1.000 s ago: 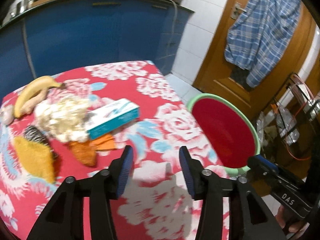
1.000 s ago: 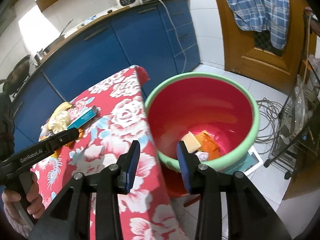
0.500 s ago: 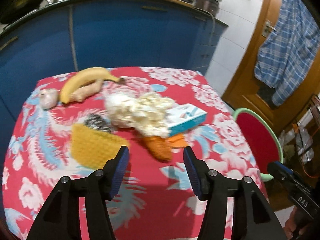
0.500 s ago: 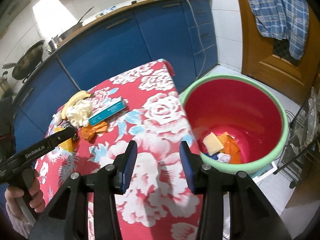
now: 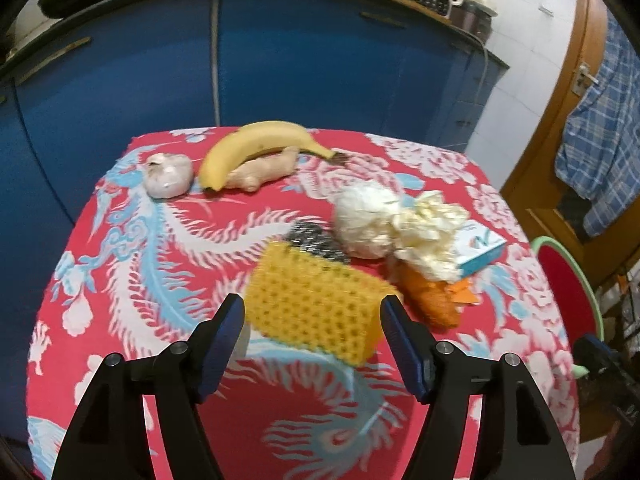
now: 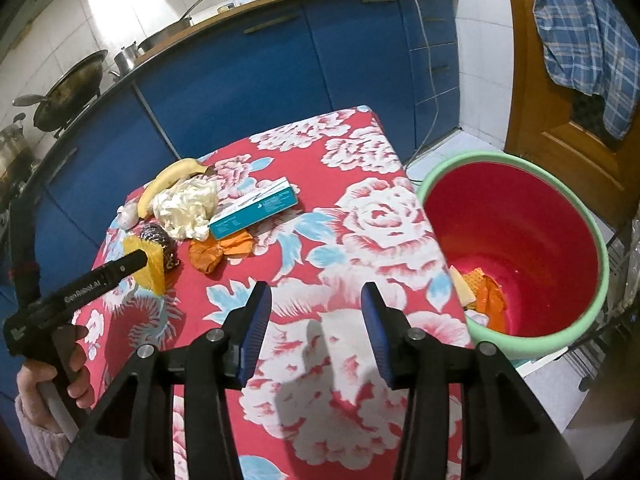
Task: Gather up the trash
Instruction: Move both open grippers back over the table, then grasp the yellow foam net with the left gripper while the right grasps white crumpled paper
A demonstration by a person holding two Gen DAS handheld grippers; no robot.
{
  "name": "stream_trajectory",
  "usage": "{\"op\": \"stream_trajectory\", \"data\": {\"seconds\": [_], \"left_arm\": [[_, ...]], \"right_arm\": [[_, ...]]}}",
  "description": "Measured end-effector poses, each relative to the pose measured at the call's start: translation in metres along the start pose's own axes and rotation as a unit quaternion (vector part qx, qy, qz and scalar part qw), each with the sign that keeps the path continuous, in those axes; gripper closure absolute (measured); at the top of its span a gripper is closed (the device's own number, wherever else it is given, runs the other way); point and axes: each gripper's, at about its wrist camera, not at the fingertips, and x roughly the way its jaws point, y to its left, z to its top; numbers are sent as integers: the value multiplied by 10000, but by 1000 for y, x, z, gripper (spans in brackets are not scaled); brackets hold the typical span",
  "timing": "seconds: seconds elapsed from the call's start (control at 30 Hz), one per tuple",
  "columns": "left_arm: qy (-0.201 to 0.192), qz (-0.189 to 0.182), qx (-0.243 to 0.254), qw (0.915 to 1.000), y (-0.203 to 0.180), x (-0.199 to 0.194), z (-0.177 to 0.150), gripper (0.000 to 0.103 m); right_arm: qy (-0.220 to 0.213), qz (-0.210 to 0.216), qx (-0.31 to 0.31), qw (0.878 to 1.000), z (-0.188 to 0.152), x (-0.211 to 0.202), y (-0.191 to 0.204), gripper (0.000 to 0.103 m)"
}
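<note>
Trash is lying in a cluster on the red flowered tablecloth (image 5: 168,280): nearest the left gripper (image 5: 312,320) is sitting a yellow sponge (image 5: 316,304), with a steel scourer (image 5: 316,240) touching its far edge, then crumpled orange wrappers (image 5: 432,296), wadded white paper (image 5: 400,224) and a teal box (image 5: 480,250). Farther back a banana (image 5: 256,144), ginger (image 5: 260,170) and garlic (image 5: 168,174) are resting. The left jaws are opening, flanking the sponge without pressing it. The right gripper (image 6: 316,320) is opening over bare cloth, holding nothing, beside the red bucket (image 6: 600,280).
</note>
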Motion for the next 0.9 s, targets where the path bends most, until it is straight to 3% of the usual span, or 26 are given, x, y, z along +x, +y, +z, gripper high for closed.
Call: {"op": "stream_trajectory", "data": {"seconds": [0.17, 0.4, 0.43, 0.57, 0.63, 0.9], "left_arm": [[80, 7, -122, 9999, 12, 13, -1, 31], [72, -251, -196, 9995, 17, 22, 0, 31], [69, -283, -200, 9994, 17, 23, 0, 34], [130, -539, -236, 9982, 19, 25, -1, 66], [175, -662, -269, 9973, 19, 27, -1, 78], [64, -801, -339, 9962, 25, 14, -4, 84]], "right_arm": [[57, 26, -81, 9999, 10, 10, 11, 51], [220, 165, -314, 9991, 18, 28, 36, 50], [229, 192, -358, 9989, 20, 30, 41, 50], [185, 263, -543, 9980, 30, 38, 59, 50], [156, 320, -627, 9974, 35, 42, 68, 50], [262, 511, -996, 9934, 46, 67, 103, 46]]}}
